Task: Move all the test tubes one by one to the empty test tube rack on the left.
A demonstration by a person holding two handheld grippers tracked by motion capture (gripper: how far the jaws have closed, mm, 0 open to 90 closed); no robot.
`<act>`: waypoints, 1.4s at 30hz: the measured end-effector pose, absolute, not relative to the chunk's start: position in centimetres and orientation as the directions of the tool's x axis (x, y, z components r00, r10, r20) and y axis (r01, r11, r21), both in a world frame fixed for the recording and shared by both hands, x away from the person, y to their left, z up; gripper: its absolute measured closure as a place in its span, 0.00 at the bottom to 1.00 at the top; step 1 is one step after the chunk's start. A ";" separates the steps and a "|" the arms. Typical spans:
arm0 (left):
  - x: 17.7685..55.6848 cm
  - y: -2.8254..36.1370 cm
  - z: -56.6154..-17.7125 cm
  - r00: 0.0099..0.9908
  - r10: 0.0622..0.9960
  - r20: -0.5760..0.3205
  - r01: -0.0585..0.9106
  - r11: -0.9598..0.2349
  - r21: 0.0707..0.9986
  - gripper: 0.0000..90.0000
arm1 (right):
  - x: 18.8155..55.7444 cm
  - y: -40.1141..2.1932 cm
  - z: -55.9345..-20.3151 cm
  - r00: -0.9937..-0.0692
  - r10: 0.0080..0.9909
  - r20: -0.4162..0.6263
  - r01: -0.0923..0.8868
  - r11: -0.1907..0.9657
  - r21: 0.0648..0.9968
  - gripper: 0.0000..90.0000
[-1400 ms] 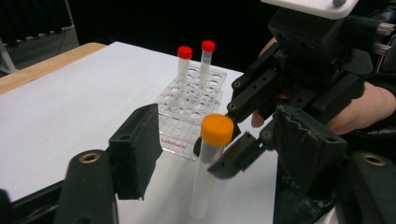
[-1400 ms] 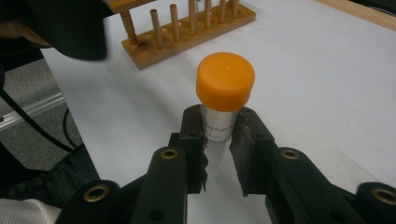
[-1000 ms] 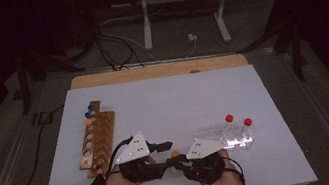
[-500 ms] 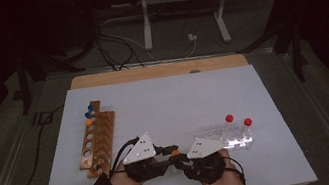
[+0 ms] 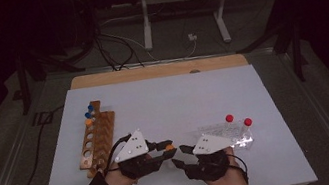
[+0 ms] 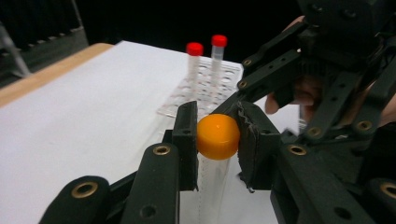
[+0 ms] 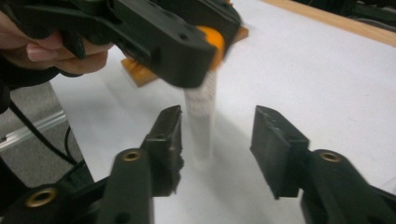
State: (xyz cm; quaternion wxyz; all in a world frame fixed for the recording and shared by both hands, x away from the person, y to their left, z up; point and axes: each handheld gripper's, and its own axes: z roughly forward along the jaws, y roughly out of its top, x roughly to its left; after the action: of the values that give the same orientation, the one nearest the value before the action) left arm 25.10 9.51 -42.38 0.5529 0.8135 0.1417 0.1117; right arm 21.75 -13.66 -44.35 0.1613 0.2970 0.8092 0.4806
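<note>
Handover of orange-capped tube [image 6: 218,136] above the worktop [image 5: 174,101]

Left tongs [image 6: 217,135] clamped on its cap; right tongs [image 7: 215,128] just opened, tube between them untouched (risk: cap-only grip lets it swing or slip).

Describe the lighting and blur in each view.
High view: dim, dark surroundings, only the white table lit. Left gripper view: orange cap sharp, red-capped tubes softer. Right gripper view: the left gripper and the tube it holds are blurred.
</note>
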 end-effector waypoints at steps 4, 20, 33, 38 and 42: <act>25.5 10.4 -41.9 0.919 0.393 0.031 0.114 -0.339 0.934 0.80 | 21.7 -14.0 -44.0 -0.759 0.651 0.029 0.322 0.336 0.885 0.38; 27.1 15.6 -39.0 0.828 0.559 0.047 0.120 -0.257 0.959 0.80 | 21.6 -14.5 -43.4 -0.752 0.655 0.074 0.326 0.272 0.905 0.00; 28.0 19.4 -38.5 0.734 0.677 0.054 0.135 -0.222 0.966 0.80 | 21.5 -14.9 -43.2 -0.759 0.647 0.074 0.310 0.259 0.915 0.00; 28.1 20.7 -38.3 0.692 0.719 0.068 0.131 -0.217 0.967 0.80 | 21.6 -15.0 -43.3 -0.760 0.646 0.078 0.312 0.257 0.914 0.00; 28.2 22.0 -38.1 0.661 0.747 0.072 0.128 -0.206 0.970 0.80 | 21.5 -15.0 -43.2 -0.762 0.643 0.077 0.310 0.258 0.915 0.00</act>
State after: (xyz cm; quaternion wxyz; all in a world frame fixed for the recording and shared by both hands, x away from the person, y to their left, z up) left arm 28.15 21.97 -38.08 0.5530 0.7243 0.3019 0.2799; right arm 21.53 -14.95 -43.24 0.1583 0.3066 0.7772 0.5263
